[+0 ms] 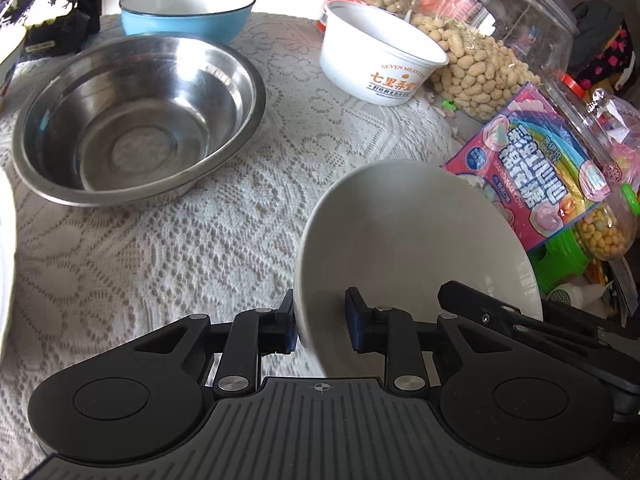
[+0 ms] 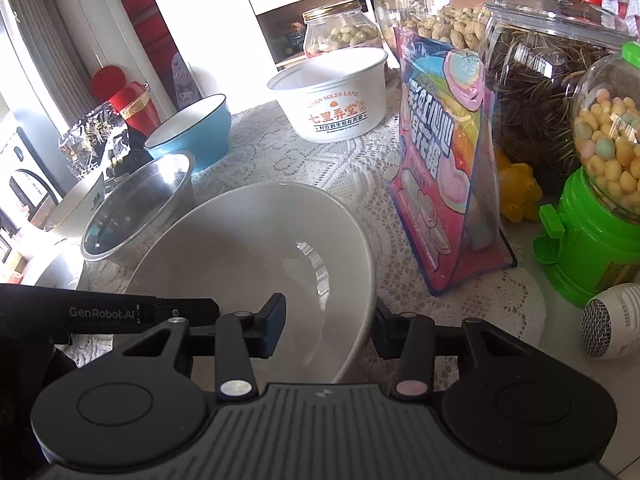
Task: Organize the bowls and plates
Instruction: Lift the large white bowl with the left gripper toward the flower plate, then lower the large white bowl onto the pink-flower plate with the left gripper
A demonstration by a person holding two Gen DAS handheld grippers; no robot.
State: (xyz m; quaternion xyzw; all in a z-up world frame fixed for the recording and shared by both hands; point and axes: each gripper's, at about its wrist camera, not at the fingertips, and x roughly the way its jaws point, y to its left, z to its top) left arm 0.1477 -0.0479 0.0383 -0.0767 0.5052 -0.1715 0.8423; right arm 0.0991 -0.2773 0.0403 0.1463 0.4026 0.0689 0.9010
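Observation:
A white ceramic bowl is held tilted above the lace tablecloth by both grippers. My left gripper is shut on its near-left rim, one pad outside and one inside. My right gripper is shut on the same white bowl, on its near-right rim; its arm also shows in the left wrist view. A steel bowl sits to the left, a blue bowl behind it, and a white printed paper bowl at the back.
Peanut jars, a pink marshmallow bag and a green candy dispenser crowd the right side. A seed jar stands behind the bag. A white plate edge and another white bowl lie at the left.

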